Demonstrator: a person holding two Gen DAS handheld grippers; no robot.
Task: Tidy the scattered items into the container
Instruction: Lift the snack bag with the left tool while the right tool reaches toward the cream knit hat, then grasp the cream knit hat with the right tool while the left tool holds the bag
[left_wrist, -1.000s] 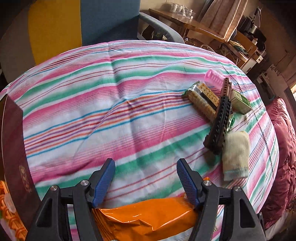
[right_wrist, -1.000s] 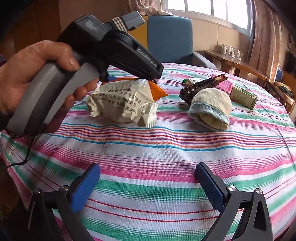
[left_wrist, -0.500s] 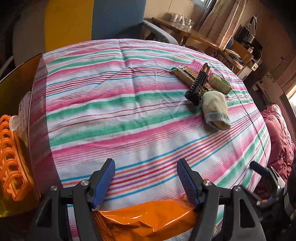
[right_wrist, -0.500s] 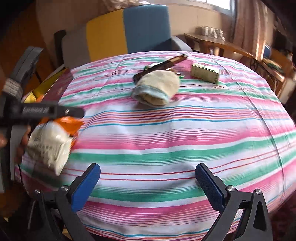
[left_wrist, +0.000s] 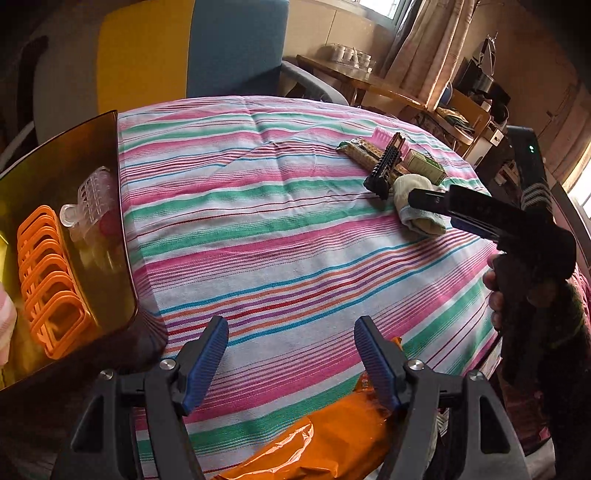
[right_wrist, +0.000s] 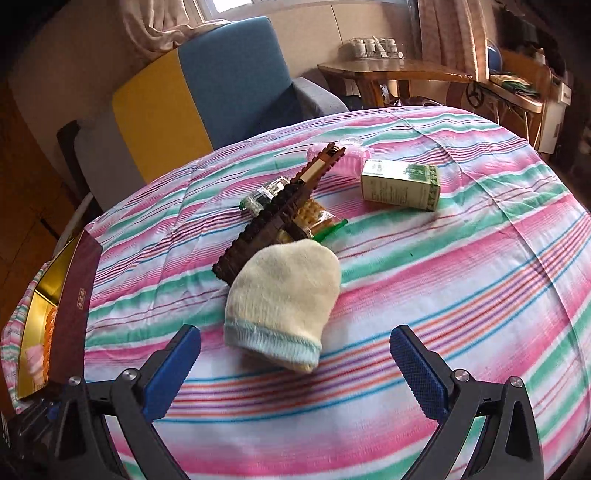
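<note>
Grippers level over tablecloth (right_wrist: 480, 258): left gripper (left_wrist: 291, 362) clamps orange packet (left_wrist: 332, 439); right gripper (right_wrist: 295, 365) gapes, empty, facing sock (right_wrist: 284, 306).

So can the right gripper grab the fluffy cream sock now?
Probably yes. The right gripper has its jaws wide open, and the fluffy cream sock lies just ahead of them, with only bare striped tablecloth in front.

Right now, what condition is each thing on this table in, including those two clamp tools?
Left gripper: shut on orange snack bag.
Right gripper: open, empty.
Cream sock: lying flat.
Brown brick bar: propped, tilted.
Green box: on its side.
Container: open, partly filled.
</note>
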